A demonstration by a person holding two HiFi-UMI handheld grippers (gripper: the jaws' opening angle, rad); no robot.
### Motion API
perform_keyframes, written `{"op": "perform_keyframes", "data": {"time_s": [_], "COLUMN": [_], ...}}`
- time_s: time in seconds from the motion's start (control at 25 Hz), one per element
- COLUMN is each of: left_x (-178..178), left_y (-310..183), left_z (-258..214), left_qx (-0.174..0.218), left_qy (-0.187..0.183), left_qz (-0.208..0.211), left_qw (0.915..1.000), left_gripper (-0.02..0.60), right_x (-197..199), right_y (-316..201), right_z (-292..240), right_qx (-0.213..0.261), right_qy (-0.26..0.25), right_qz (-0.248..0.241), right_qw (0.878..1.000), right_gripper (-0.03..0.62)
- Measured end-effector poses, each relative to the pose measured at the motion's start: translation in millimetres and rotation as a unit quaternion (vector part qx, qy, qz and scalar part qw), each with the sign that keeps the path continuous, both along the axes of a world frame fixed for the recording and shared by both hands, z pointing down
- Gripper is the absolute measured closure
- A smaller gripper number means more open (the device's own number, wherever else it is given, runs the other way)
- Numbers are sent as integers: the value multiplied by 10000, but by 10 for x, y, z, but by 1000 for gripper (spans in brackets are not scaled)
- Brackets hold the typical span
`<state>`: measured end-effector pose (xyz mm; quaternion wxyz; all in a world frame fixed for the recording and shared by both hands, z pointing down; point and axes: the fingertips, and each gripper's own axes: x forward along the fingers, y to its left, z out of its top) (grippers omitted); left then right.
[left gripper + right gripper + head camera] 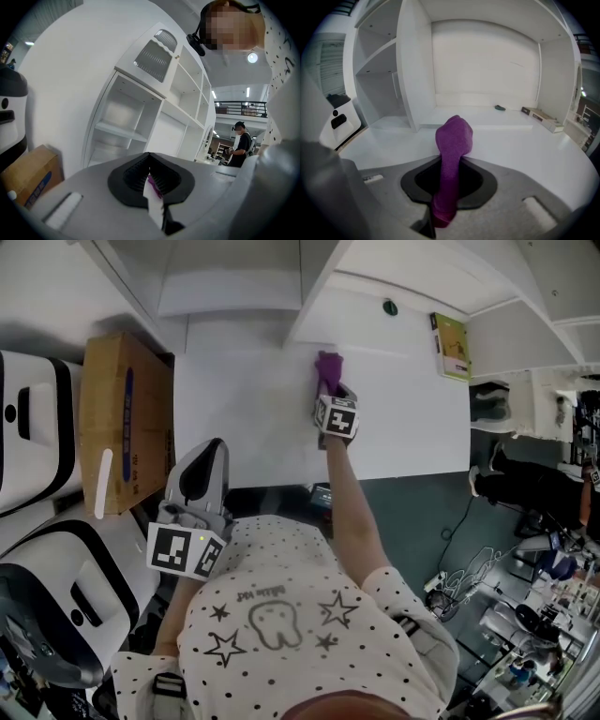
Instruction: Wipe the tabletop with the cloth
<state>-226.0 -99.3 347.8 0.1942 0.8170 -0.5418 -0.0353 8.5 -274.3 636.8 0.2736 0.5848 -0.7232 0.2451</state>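
The right gripper (330, 395) is stretched out over the white worktop (244, 418), its fingers (477, 180) clamped on the purple cloth (453, 140). The cloth runs up between them and bunches into a rounded wad past the tips, and that wad lies on the worktop near its far edge, just before the upright panel of the white shelf unit (415, 70).

The left gripper (208, 460) is held close to the body at the near left corner of the worktop, well apart from the cloth. Its fingers (129, 176) are drawn together with only a thin slit between them, and they hold nothing that can be made out.

A cardboard box (117, 418) stands just beside the worktop's left edge. A book with a green cover (452, 345) lies at the far right of the worktop, and a small dark thing (389, 307) sits further back. A person (241, 143) stands far off in the room beyond
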Motion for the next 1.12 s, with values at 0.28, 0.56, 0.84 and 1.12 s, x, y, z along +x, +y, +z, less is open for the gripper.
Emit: {"op": "perform_keyframes", "data": {"time_s": [0.28, 0.56, 0.84, 1.12], "left_x": [8, -64, -108, -168], "left_y": [-1, 36, 66, 101], "left_z": [-12, -9, -55, -100], "left_qx": [23, 19, 60, 91], "left_qy": [39, 30, 29, -14], "left_qz": [63, -68, -161, -236], "left_qw": [10000, 10000, 9998, 9997], "left_gripper": [586, 586, 586, 586], "right_x": [-115, -262, -450, -505], "right_y": [33, 57, 72, 106], "right_z": [-2, 3, -13, 0], "right_qx": [-67, -131, -112, -221], "right_qy": [0, 36, 74, 42], "right_qz": [-106, -153, -260, -295], "right_qw": [9999, 9998, 9996, 9993], "right_gripper": [528, 528, 528, 528]}}
